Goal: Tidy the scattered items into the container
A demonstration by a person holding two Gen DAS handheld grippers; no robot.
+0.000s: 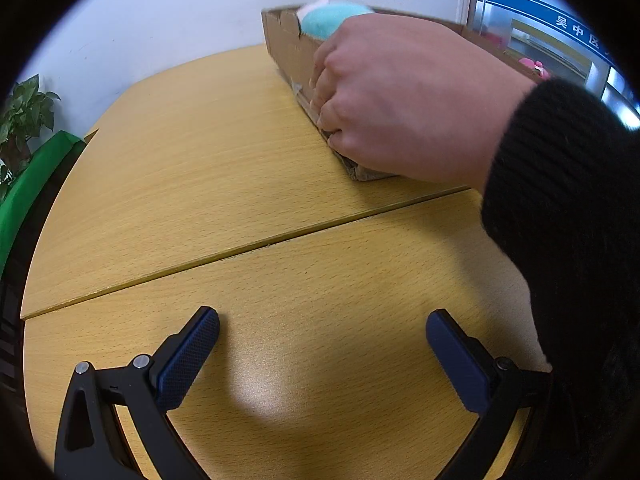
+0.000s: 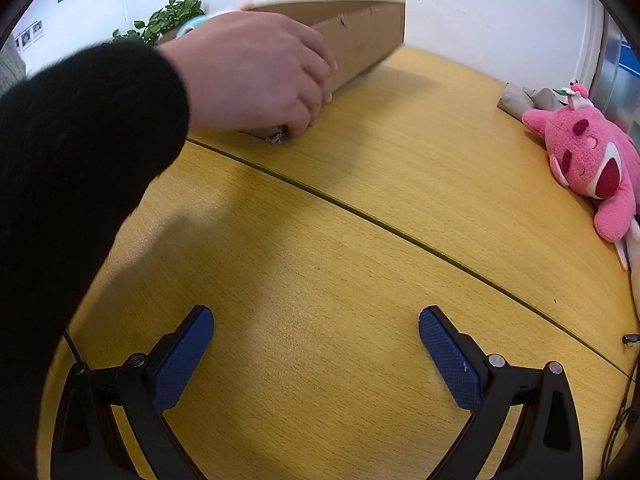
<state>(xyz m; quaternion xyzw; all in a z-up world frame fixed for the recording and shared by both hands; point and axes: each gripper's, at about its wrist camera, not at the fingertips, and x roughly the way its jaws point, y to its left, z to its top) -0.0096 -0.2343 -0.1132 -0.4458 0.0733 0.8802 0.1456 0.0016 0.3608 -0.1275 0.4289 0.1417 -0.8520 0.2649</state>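
A shallow cardboard box [image 1: 290, 54] [image 2: 360, 36] stands at the back of the wooden table. A teal plush [image 1: 332, 20] shows above its rim. A person's bare hand [image 1: 400, 96] [image 2: 256, 76] in a black sleeve grips the box's near corner. A pink plush bear [image 2: 588, 156] lies on the table at the right edge of the right wrist view. My left gripper [image 1: 322, 344] is open over bare tabletop, with nothing between its blue pads. My right gripper [image 2: 316, 344] is likewise open and empty, well short of the box.
A seam [image 1: 240, 250] [image 2: 400, 236] runs across the yellow table [image 1: 180, 168] [image 2: 420, 140]. A green chair back [image 1: 32, 184] and a potted plant [image 1: 24, 108] [image 2: 168, 18] stand beyond the table's left side. Grey cloth [image 2: 528, 102] lies behind the bear. Cables [image 2: 628, 340] hang at the right edge.
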